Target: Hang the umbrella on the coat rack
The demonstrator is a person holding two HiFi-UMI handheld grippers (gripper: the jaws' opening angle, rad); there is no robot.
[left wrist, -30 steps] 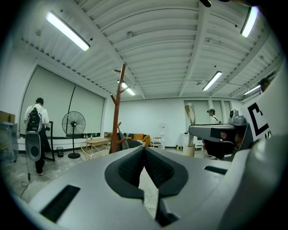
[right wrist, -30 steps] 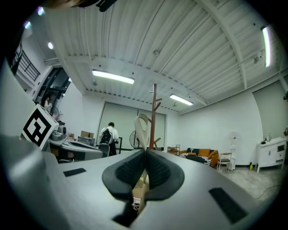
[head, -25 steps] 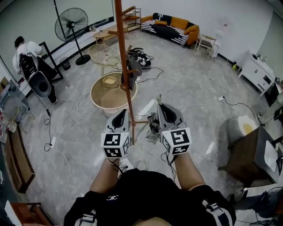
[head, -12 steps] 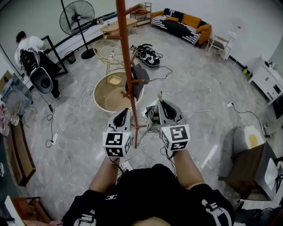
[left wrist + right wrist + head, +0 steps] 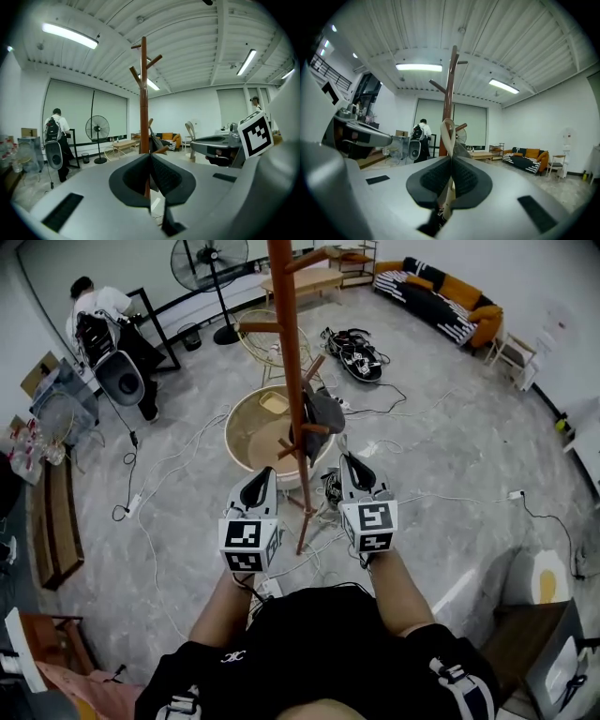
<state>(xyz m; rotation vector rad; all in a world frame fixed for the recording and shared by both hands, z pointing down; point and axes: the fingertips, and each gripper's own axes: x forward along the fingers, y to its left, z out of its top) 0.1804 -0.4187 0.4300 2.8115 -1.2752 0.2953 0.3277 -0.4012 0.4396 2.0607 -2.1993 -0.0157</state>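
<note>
The hanging is not yet being completed, as far as can be judged: the wooden coat rack [image 5: 298, 399] is being faced from close by, and its pole is being framed just beyond both grippers. A dark item [image 5: 324, 414] is being carried by one of the lower pegs [image 5: 291, 447]; what it is cannot be told.

The umbrella [image 5: 439, 216] is being judged to be the dark bundle glimpsed just beneath the right gripper [image 5: 352, 463], hanging from its strap; very little of it is being shown. What is left, by this reading, is for the loop to be lifted over a free peg and let go.

The right gripper's jaws are being pressed together on the beige strap loop [image 5: 447, 131], which is being held upright above them, in line with the pole and near a peg; whether it is touching that peg cannot be told. The left gripper [image 5: 262, 474] is being held beside the pole with its jaws closed on each other, and nothing is being pinched between them.
</note>
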